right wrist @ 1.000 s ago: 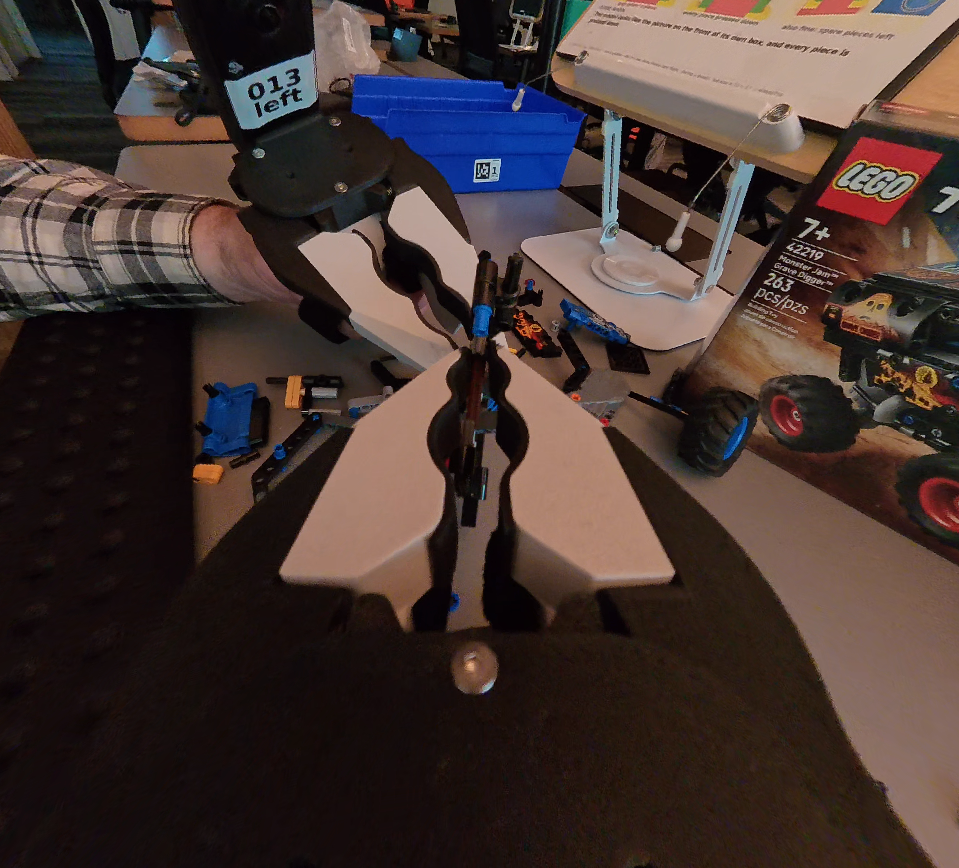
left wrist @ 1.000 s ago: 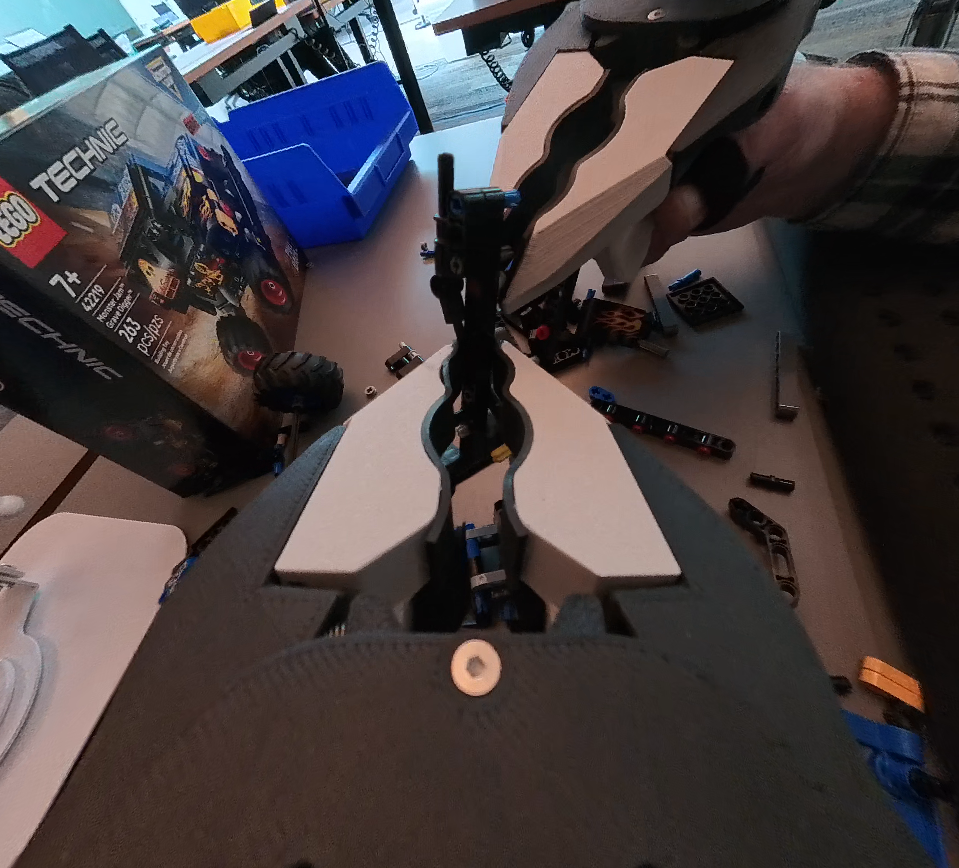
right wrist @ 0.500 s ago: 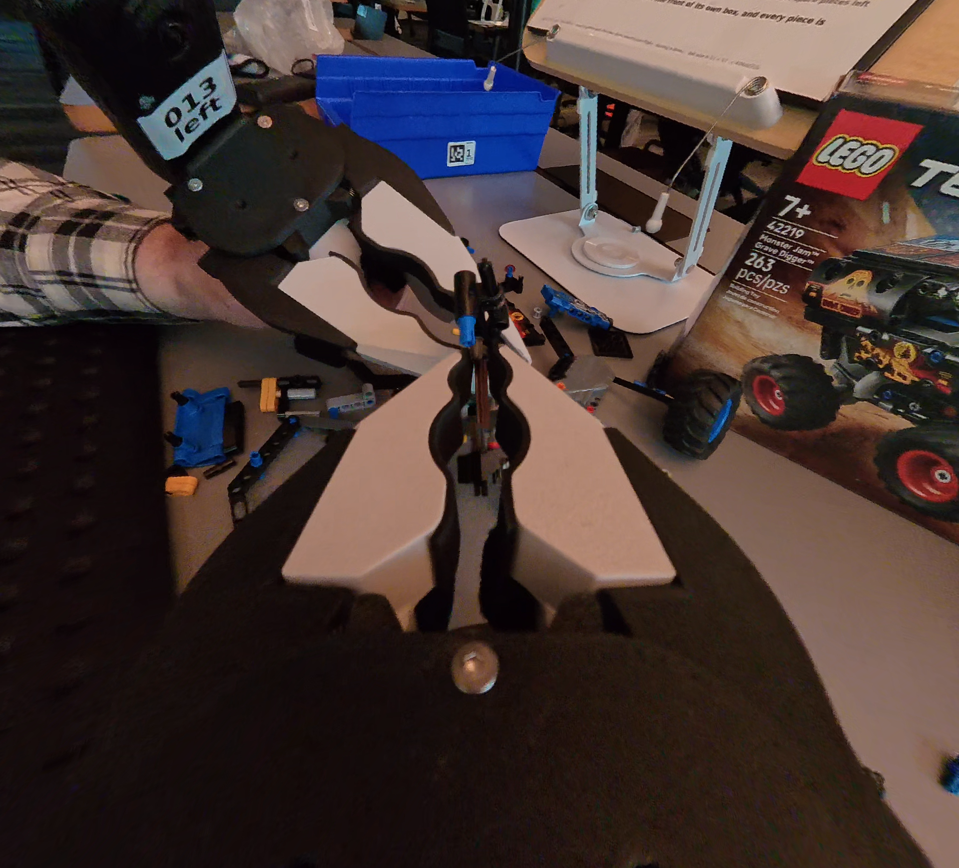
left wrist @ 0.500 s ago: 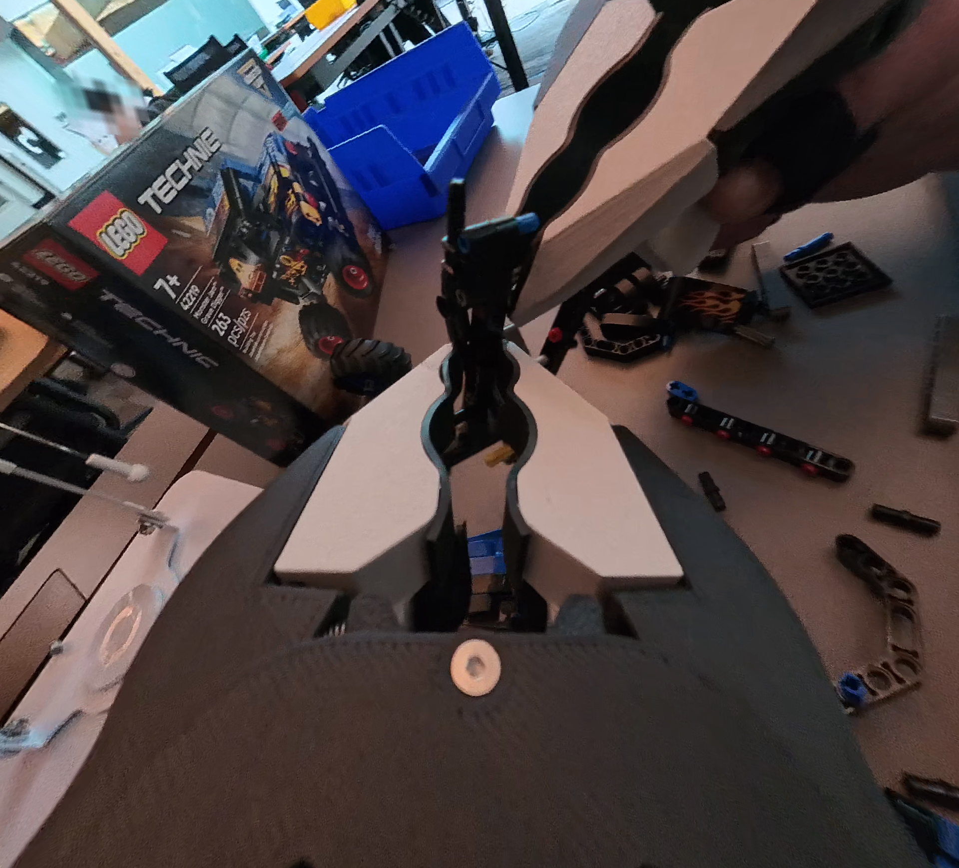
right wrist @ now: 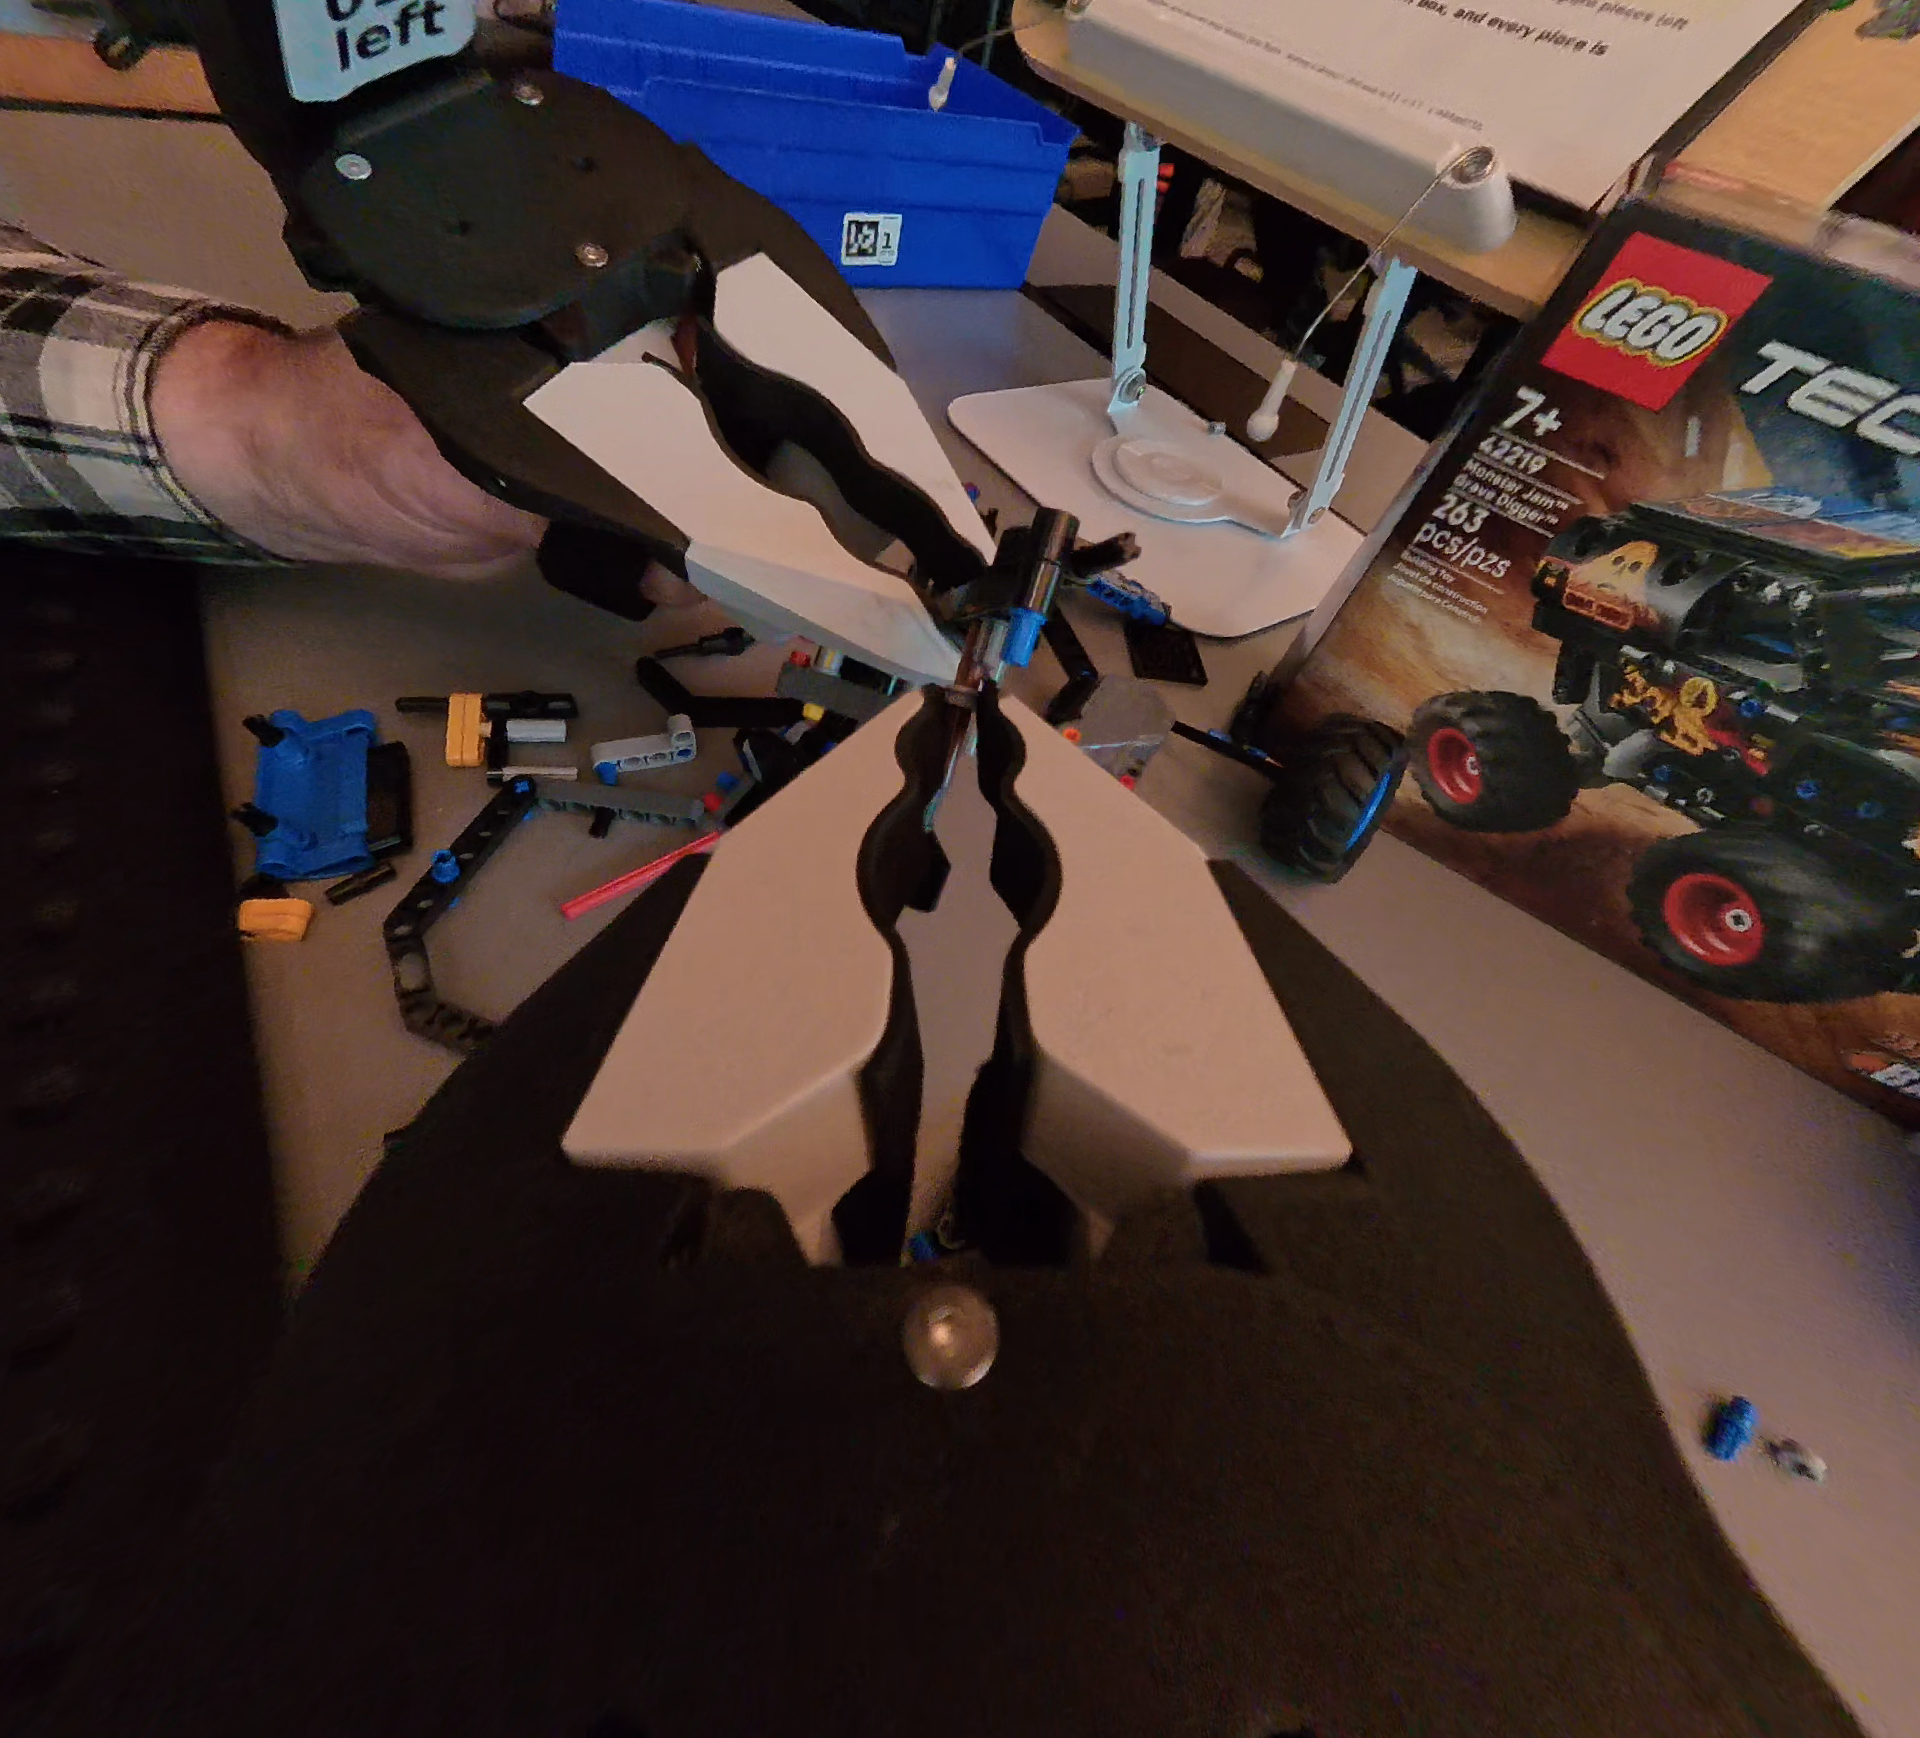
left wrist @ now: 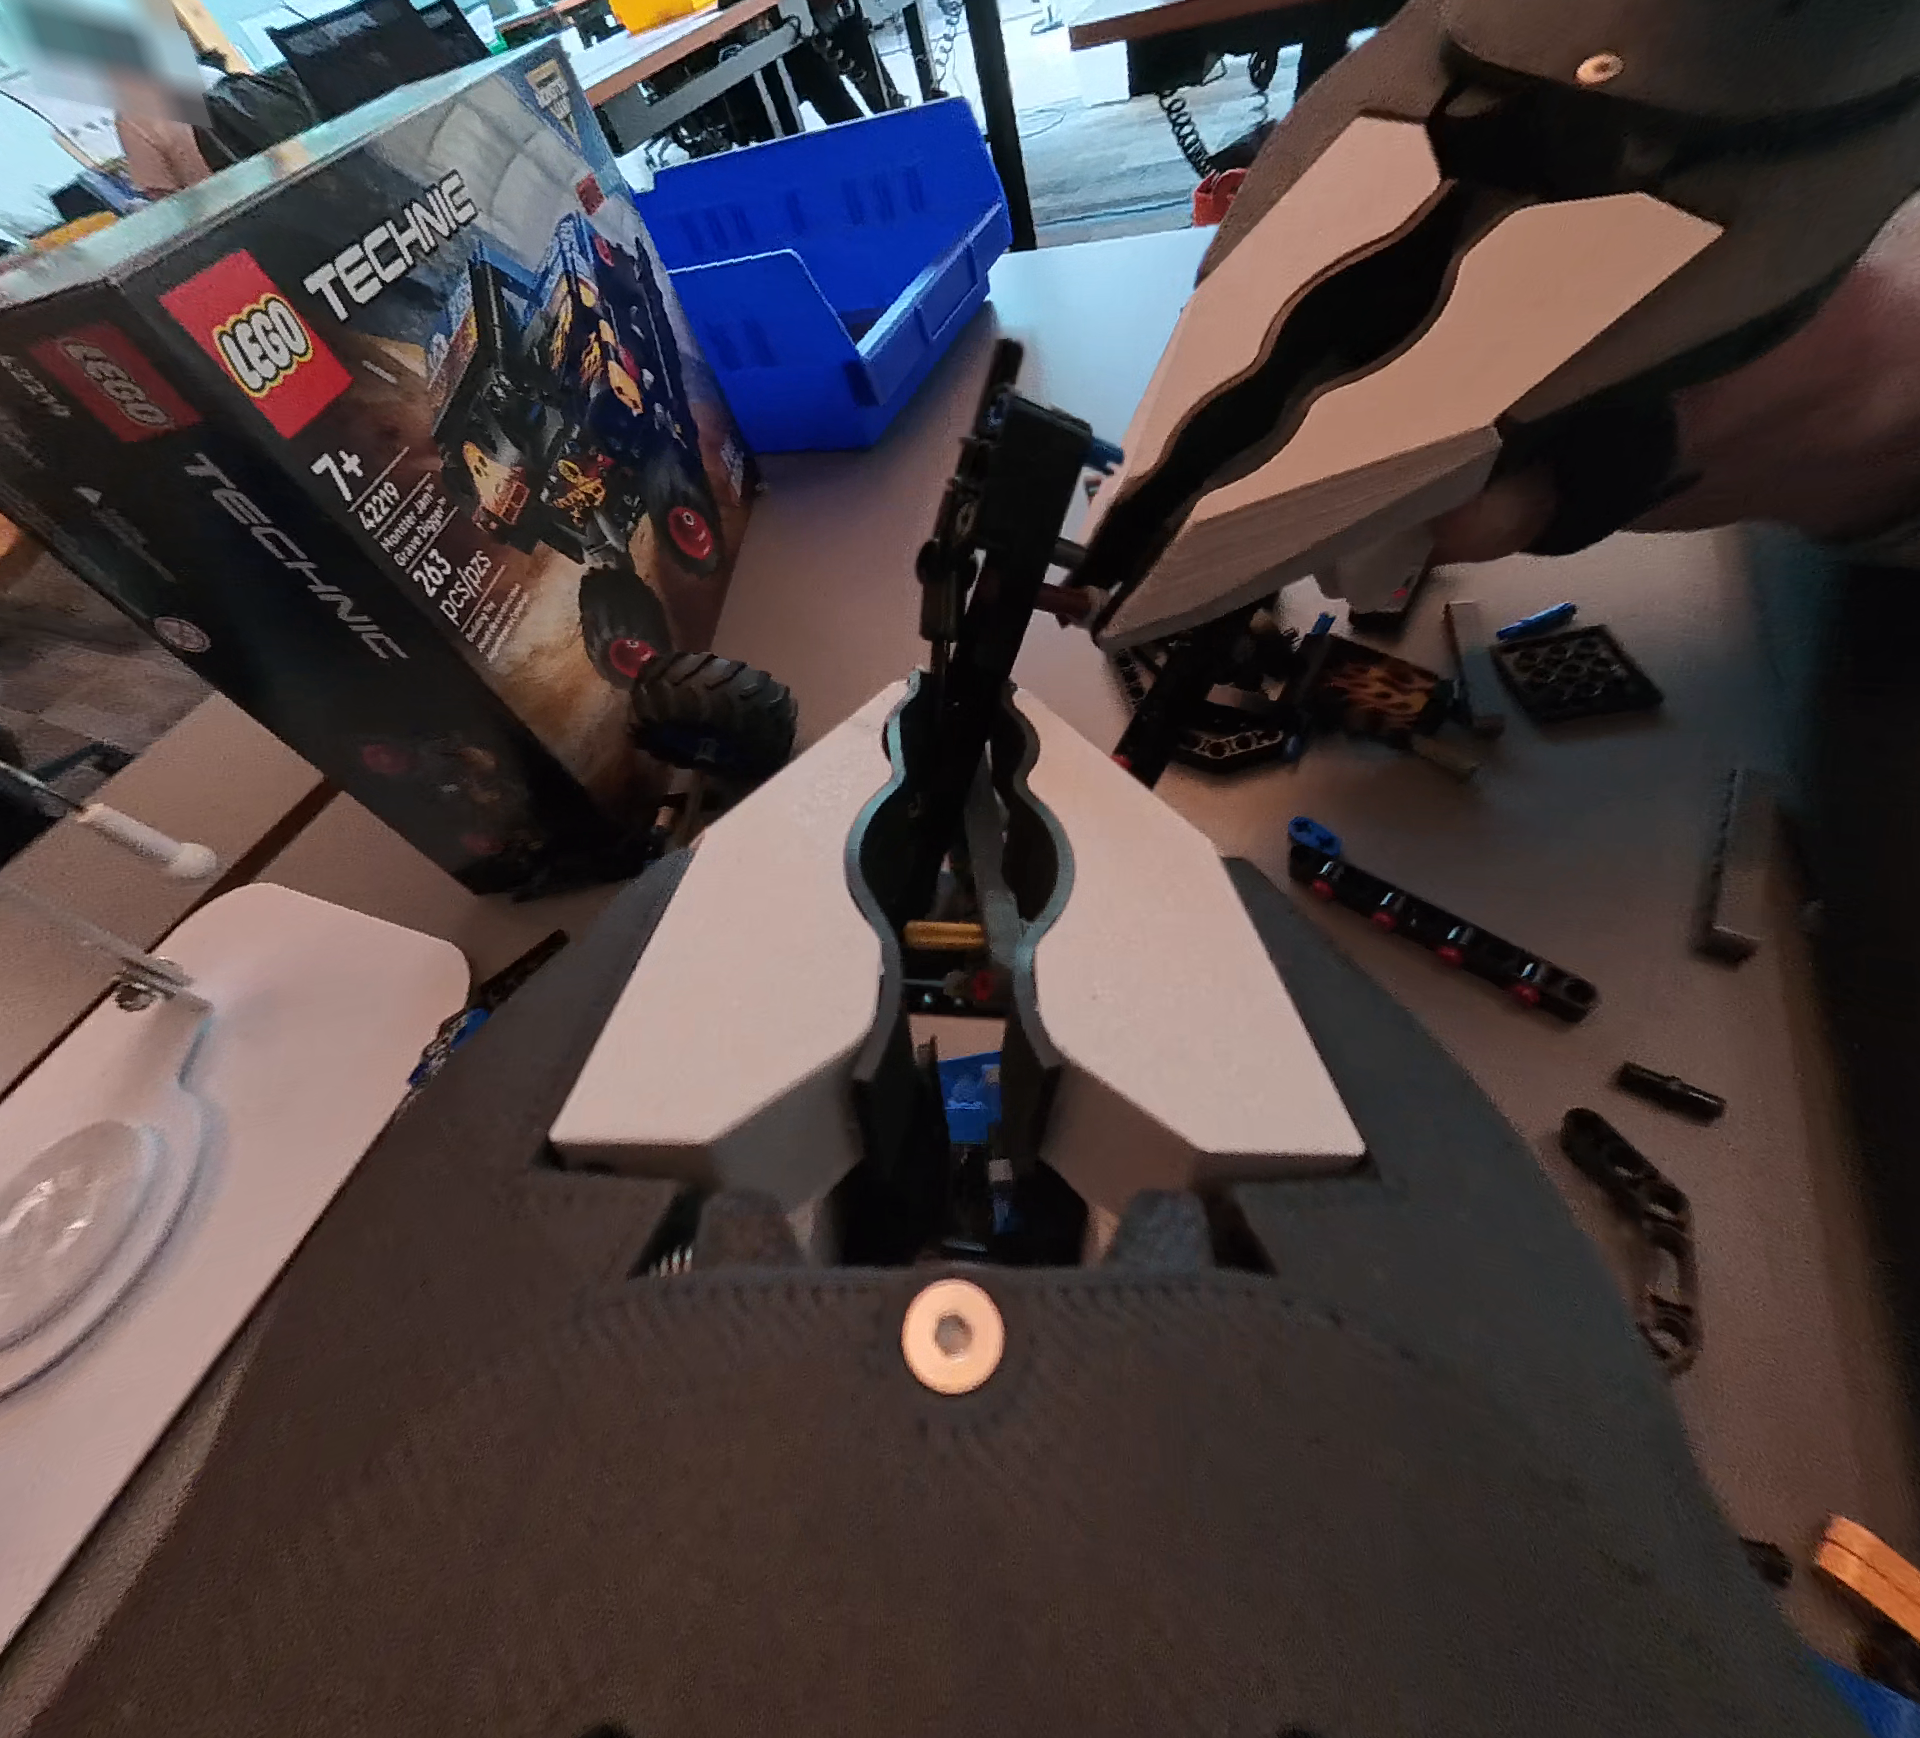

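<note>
The left gripper (left wrist: 956, 753) is clenched on a black brick-beam assembly (left wrist: 992, 535) that rises upright beyond its fingertips, apparently steadied for joining. The right gripper (right wrist: 961, 722) pinches a thin dark-red axle (right wrist: 971, 680), its tip touching that assembly as if to push it in. Past the fingers sits a blue bin (left wrist: 831, 306); its contents are hidden. Loose bricks (right wrist: 499, 753) lie scattered on the grey table (left wrist: 1558, 857), beside a toy-truck kit box (left wrist: 395, 441).
</note>
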